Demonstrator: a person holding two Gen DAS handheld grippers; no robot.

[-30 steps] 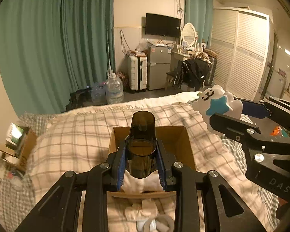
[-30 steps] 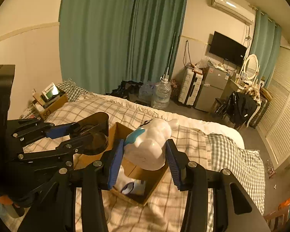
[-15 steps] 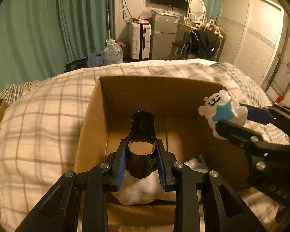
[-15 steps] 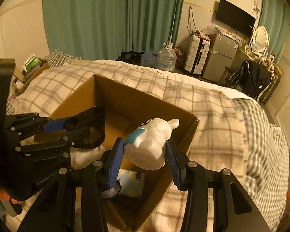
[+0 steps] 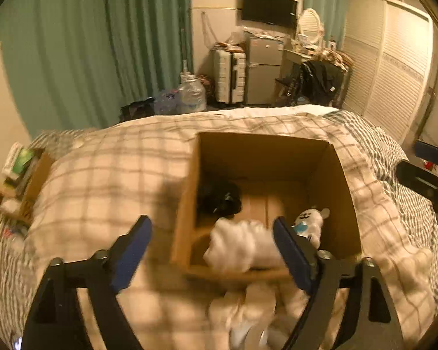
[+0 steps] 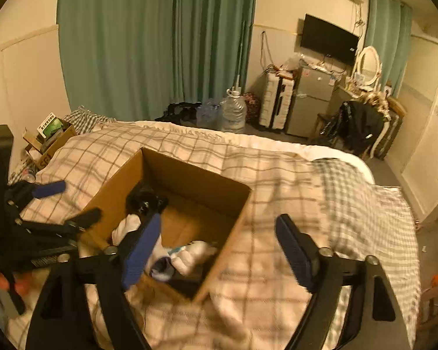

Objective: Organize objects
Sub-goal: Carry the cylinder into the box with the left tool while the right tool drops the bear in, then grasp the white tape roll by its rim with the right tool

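Observation:
An open cardboard box (image 5: 344, 175) (image 6: 207, 183) sits on the checked bed. Inside lie a dark cup (image 5: 219, 198) (image 6: 144, 199) at the far left, a white bear toy with a blue star (image 5: 309, 223) (image 6: 189, 252) at the near right, and white cloth (image 5: 242, 245). My left gripper (image 5: 213, 250) is open and empty above the box's near left edge. My right gripper (image 6: 219, 248) is open and empty above the box's right wall. Each gripper shows at the edge of the other's view.
White cloth and a tape roll (image 5: 257, 326) lie on the bed in front of the box. A small carton with books (image 6: 49, 137) stands at the bed's left. Water bottles (image 6: 233, 113), a suitcase and a fridge stand beyond the bed's far end.
Both grippers opened and pulled back from the box. The dark cup and the bear toy, held before, now lie inside the box.

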